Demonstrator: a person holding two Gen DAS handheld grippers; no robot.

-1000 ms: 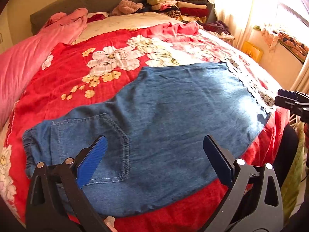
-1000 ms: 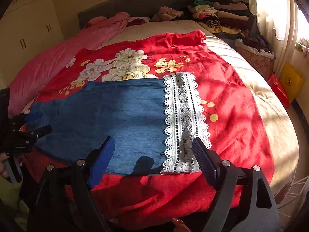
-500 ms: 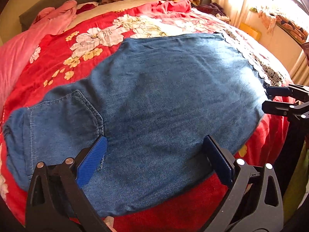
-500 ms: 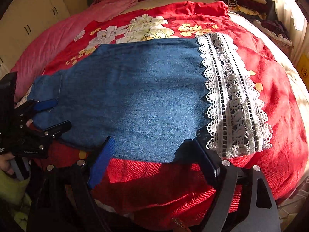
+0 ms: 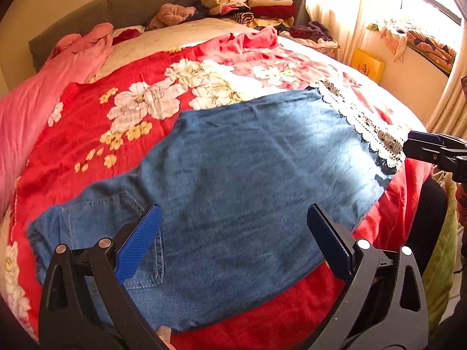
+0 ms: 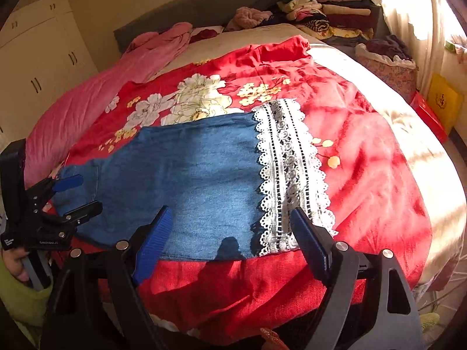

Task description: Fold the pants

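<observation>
Blue denim pants with a white lace hem (image 5: 248, 180) lie flat on the red floral bedspread (image 5: 87, 122); our left tool (image 5: 233, 242) and right tool (image 6: 230, 239) hover wide, empty. Soft, limp cloth: we'd pinch waistband and hem.

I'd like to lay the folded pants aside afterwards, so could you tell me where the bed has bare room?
Free: the red bedspread to the right of the pants' lace hem, up to the bed's edge, and the floral stretch beyond the pants. Crowded: the clothes pile by the headboard, the pink quilt on the left.
</observation>
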